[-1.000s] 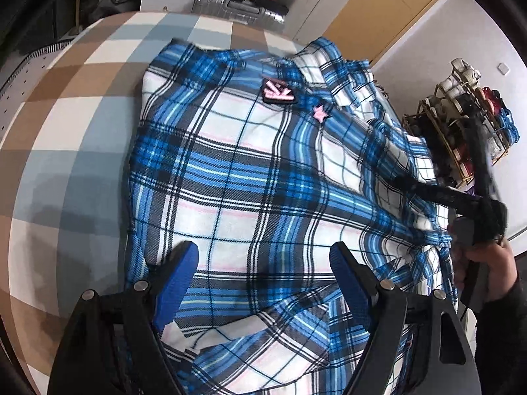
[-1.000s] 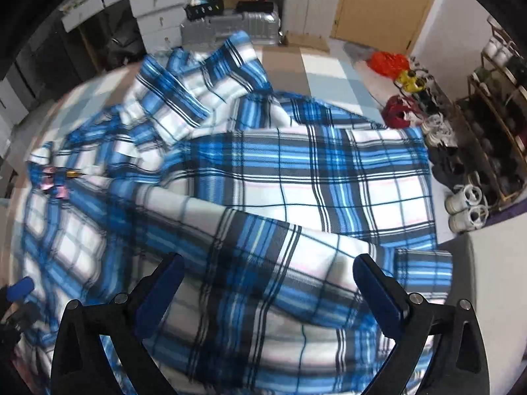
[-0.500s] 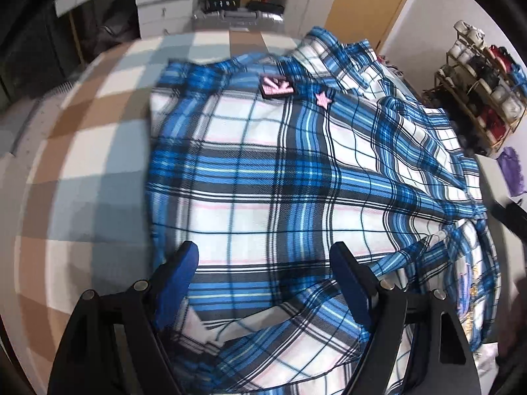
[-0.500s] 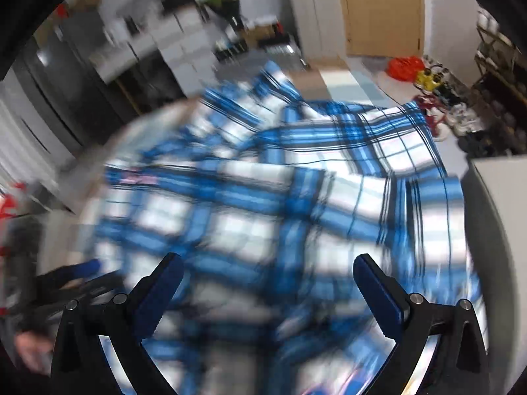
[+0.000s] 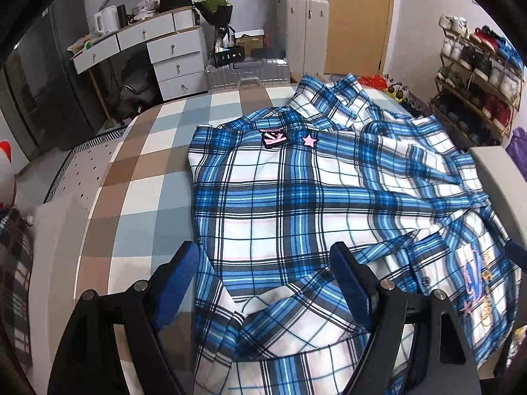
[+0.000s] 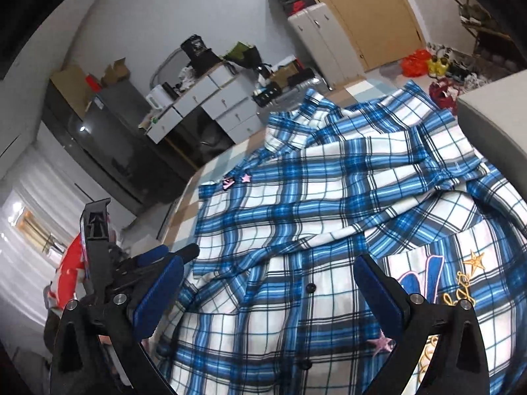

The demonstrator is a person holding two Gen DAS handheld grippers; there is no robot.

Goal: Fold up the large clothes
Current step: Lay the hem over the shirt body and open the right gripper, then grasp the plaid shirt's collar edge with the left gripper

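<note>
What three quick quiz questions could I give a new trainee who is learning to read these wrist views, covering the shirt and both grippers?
1. True or false: the left gripper is clamped shut on the plaid shirt.
2. Which lies nearer the pink star patch: the black-and-pink patch or the gold star?
3. Fill in: the right gripper has its jaws ____.

Key:
1. False; its jaws stand open above the cloth.
2. The black-and-pink patch.
3. Open.
</note>
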